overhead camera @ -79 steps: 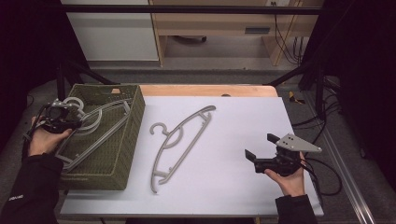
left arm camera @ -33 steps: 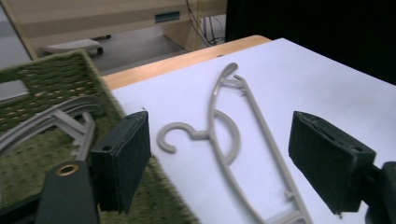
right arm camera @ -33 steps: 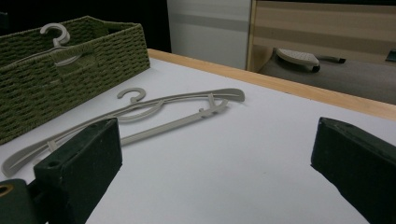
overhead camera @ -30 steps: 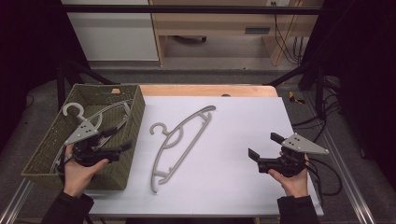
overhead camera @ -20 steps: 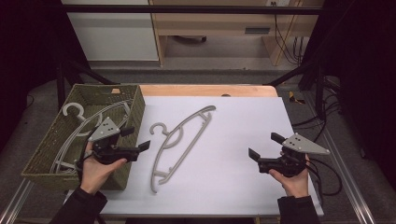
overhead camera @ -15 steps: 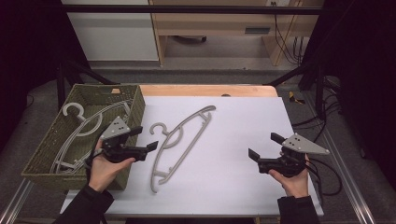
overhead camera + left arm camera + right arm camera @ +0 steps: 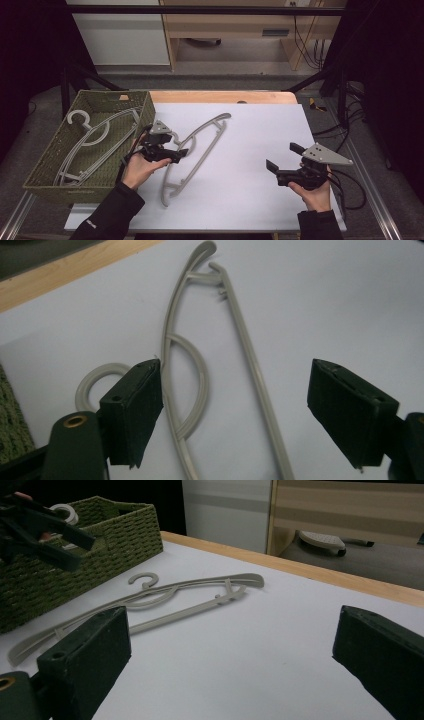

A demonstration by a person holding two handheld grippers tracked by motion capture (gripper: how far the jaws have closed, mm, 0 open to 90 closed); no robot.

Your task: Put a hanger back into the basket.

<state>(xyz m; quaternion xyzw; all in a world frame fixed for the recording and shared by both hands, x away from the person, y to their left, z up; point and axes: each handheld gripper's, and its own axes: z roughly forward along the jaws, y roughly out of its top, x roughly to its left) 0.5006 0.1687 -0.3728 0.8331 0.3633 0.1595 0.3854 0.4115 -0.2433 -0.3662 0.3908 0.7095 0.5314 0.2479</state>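
Observation:
A grey plastic hanger [image 7: 200, 140] lies flat on the white table, hook end toward the basket. My left gripper [image 7: 177, 146] hovers over that hook end, open. In the left gripper view [image 7: 235, 390] the hanger's [image 7: 250, 360] arm and bar run between the wide-apart jaws, untouched; the jaws have just closed a little. My right gripper [image 7: 284, 157] is open at the right of the table with nothing in it. The right gripper view [image 7: 240, 655] looks along the table at the hanger [image 7: 190, 592]. A second grey hanger [image 7: 95, 140] lies in the green woven basket [image 7: 50, 155].
The basket [image 7: 115, 530] stands at the table's left edge, close beside my left hand. The table's wooden far edge [image 7: 225, 96] runs behind the white sheet [image 7: 260, 125]. Cables trail off the right side by my right hand. A dark frame rail [image 7: 15, 215] borders the front left.
My left hand has moved right, out of the basket and over the hook end of the hanger on the table. The second hanger stays in the basket. The right hand has stayed put.

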